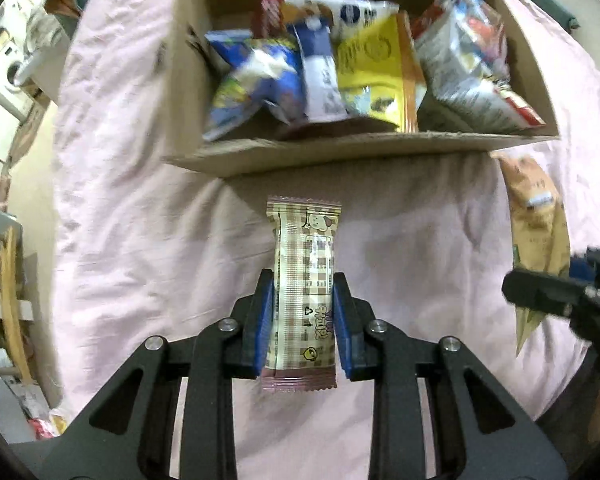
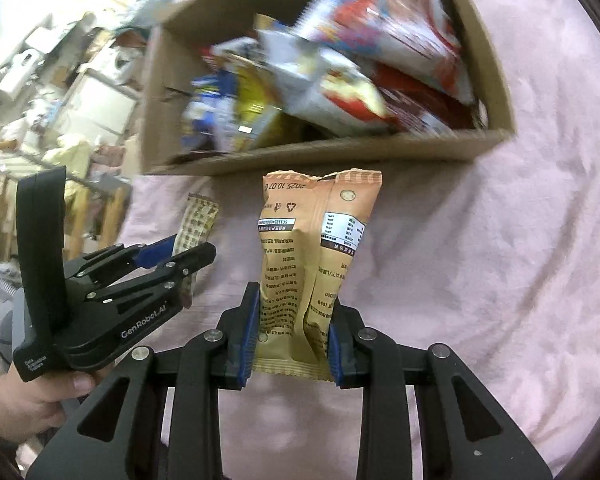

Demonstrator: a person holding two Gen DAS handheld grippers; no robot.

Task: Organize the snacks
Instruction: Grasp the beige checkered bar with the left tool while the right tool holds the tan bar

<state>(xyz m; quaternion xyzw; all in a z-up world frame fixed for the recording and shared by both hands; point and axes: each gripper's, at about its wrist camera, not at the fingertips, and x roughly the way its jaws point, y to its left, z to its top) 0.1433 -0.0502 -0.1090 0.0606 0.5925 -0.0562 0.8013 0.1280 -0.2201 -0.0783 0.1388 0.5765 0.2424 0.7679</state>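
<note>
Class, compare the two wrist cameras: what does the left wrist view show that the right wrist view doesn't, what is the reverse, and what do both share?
Only the left wrist view shows the left hand-held gripper from behind, its blue pads clamping the checked snack bar. Only the right wrist view shows the person's hand and the print on the orange snack bag in the right hand-held gripper. Both show the cardboard box of snacks on the pink cloth.

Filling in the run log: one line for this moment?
left gripper: holds plaid bar | right gripper: holds orange bag | cardboard box: ahead, holds snacks
</note>
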